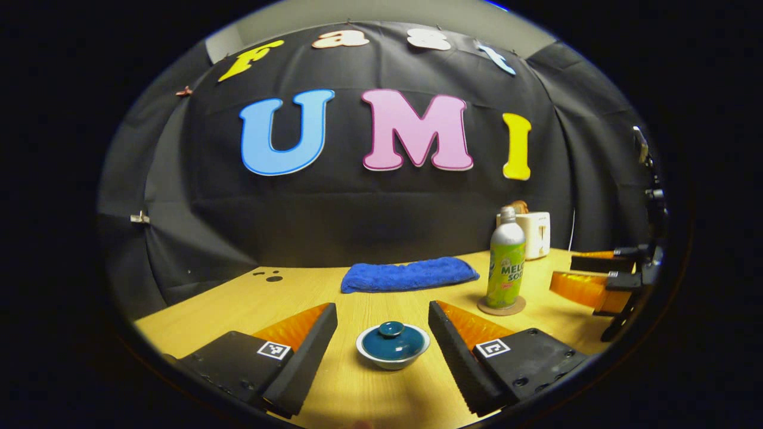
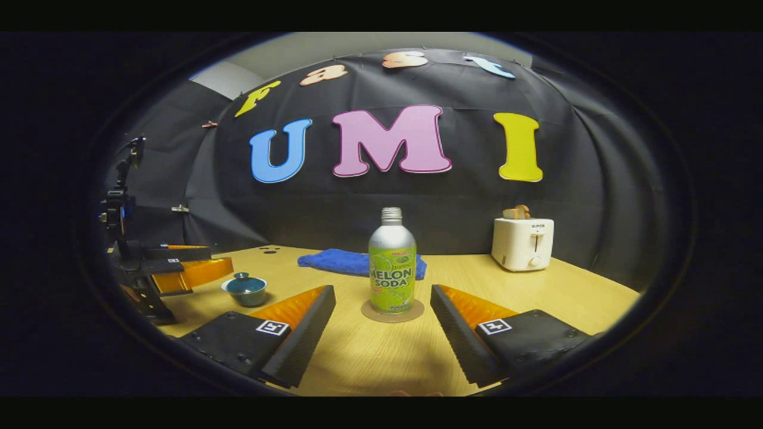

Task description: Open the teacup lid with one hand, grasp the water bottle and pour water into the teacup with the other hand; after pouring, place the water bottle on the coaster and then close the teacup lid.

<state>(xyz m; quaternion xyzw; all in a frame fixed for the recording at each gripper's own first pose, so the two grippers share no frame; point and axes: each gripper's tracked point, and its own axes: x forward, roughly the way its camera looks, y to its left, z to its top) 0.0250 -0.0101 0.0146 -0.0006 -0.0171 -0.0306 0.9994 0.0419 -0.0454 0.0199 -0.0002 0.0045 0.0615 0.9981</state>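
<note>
- Table (image 1: 369,387): wood, bears everything.
- Left gripper (image 1: 382,341): fingers spread wide, teacup (image 1: 393,354) between them, untouched, lid (image 1: 391,338) on.
- Right gripper (image 2: 382,320): fingers spread; bottle (image 2: 392,271) upright on coaster (image 2: 392,313), just beyond their tips.

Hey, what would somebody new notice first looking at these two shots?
Likely the green bottle, upright on a round coaster mid-table, straight ahead of the open right gripper. Next, the lidded teacup on the table between the open left gripper's fingers, with a blue towel behind and a white toaster near the wall.
</note>
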